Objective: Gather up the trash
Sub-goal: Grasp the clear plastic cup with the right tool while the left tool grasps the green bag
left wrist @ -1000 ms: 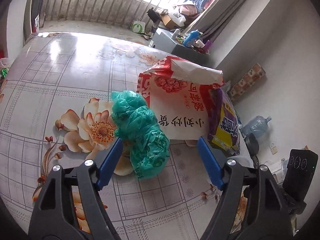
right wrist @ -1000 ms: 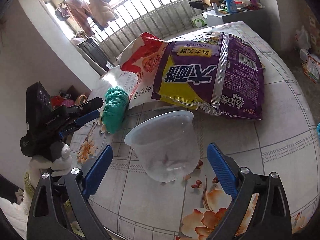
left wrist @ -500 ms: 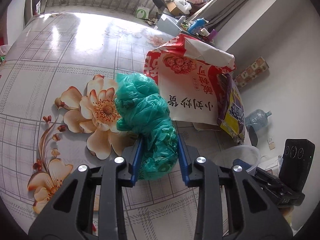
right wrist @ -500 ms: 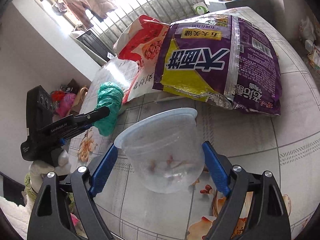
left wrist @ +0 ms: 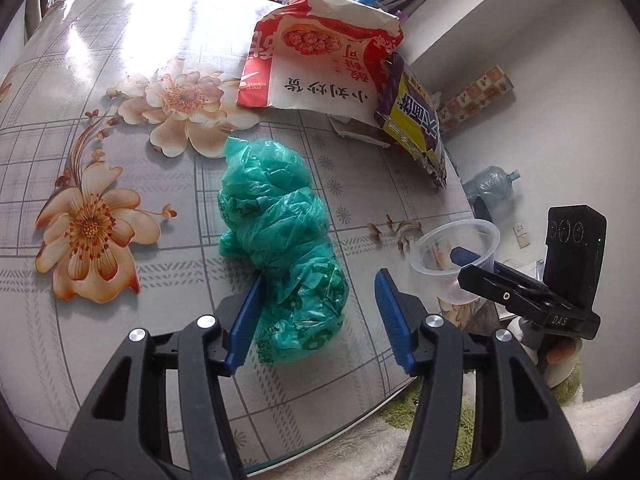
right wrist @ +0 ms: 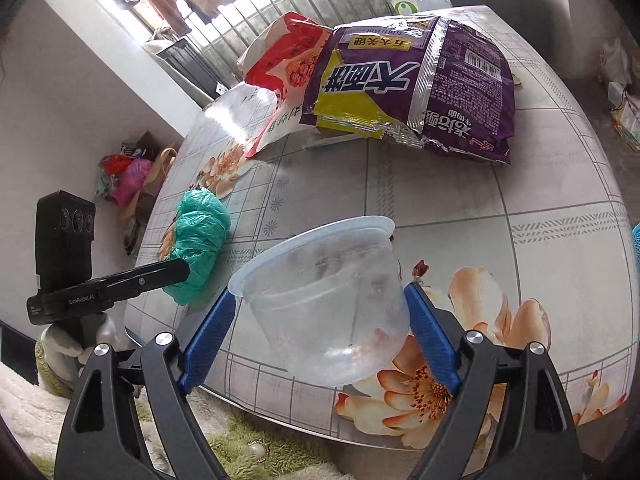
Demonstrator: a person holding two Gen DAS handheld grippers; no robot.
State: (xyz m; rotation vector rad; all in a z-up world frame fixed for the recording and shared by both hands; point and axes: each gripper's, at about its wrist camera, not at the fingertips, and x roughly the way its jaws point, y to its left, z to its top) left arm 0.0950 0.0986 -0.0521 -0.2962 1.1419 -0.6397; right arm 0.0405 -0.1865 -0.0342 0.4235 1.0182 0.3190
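A crumpled green plastic bag (left wrist: 280, 248) lies on the flowered table (left wrist: 100, 120). My left gripper (left wrist: 316, 320) is open, its blue pads apart; the left pad touches the bag's near end, the right pad stands clear of it. The bag also shows in the right wrist view (right wrist: 198, 240). My right gripper (right wrist: 320, 332) is shut on a clear plastic cup (right wrist: 324, 300) with scraps inside, held tilted above the table's near edge. The cup shows in the left wrist view (left wrist: 456, 256).
A red and white snack bag (left wrist: 320, 64) and a purple and yellow bag (right wrist: 416, 84) lie farther back on the table. A water jug (left wrist: 492, 184) stands on the floor. Green rug (right wrist: 248, 448) lies below the table edge.
My left gripper closed on the green bag, dragged it toward the near edge, then opened again. My right gripper closed on the clear cup and lifted it, tilted.
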